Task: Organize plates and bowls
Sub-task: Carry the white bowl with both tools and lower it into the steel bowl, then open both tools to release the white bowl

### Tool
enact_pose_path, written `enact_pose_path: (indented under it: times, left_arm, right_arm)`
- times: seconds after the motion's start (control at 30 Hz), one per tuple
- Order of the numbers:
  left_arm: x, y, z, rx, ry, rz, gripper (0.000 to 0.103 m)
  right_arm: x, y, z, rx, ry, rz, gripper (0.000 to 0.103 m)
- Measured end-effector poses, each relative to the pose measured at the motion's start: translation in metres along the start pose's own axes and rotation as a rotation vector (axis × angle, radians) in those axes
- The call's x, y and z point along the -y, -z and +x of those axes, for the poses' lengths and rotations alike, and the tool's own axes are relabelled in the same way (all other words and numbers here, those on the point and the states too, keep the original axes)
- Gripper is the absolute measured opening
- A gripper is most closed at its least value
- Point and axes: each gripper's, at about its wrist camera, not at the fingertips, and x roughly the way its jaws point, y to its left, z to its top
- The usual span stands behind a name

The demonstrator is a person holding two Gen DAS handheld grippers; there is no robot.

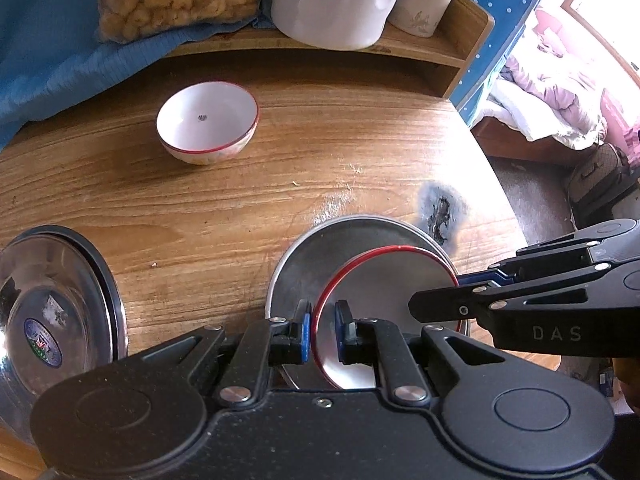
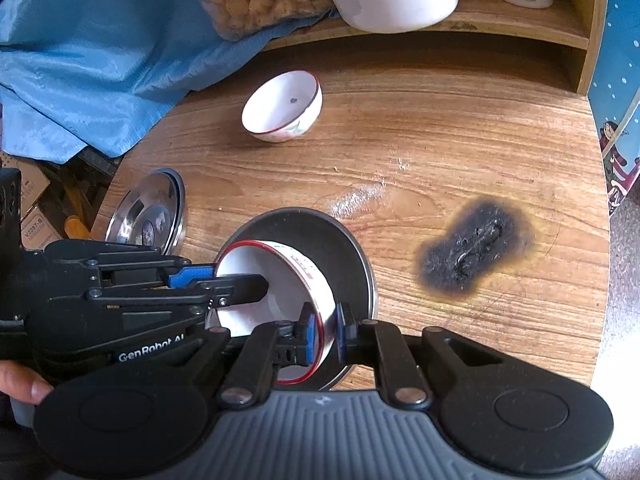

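Red-rimmed and white inside, the bowl point(image 2: 276, 300) you hold sits low in the frame over a metal plate point(image 2: 352, 256) on the wooden tabletop point(image 2: 440, 140), with your left gripper point(image 1: 323, 330) and your right gripper point(image 2: 325, 332) each pinching its rim between blue-padded jaws. A second bowl point(image 1: 208, 120) stands apart in the upper left, and a shiny steel dish point(image 1: 52, 304) is cut off at the left edge. Whether the held bowl touches the plate is hidden.
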Motion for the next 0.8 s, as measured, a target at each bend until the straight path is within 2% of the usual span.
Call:
enact_pose_path:
  times: [0.63, 0.73, 0.8]
  left_arm:
    - [-0.001, -0.0026, 0.0068, -0.024, -0.042, 0.0, 0.013]
    - [-0.0013, -0.0026, 0.0064, -0.021, -0.04, 0.002, 0.014]
    - [-0.0016, -0.0032, 0.0051, -0.017, -0.042, 0.003, 0.014]
  right_arm:
    - [-0.0027, -0.0043, 0.0088, -0.027, 0.009, 0.014, 0.015]
    - [-0.0029, -0.0041, 0.0086, -0.025, 0.011, 0.016, 0.017]
    - [-0.0035, -0.0044, 0.0078, -0.021, 0.016, 0.016, 0.022]
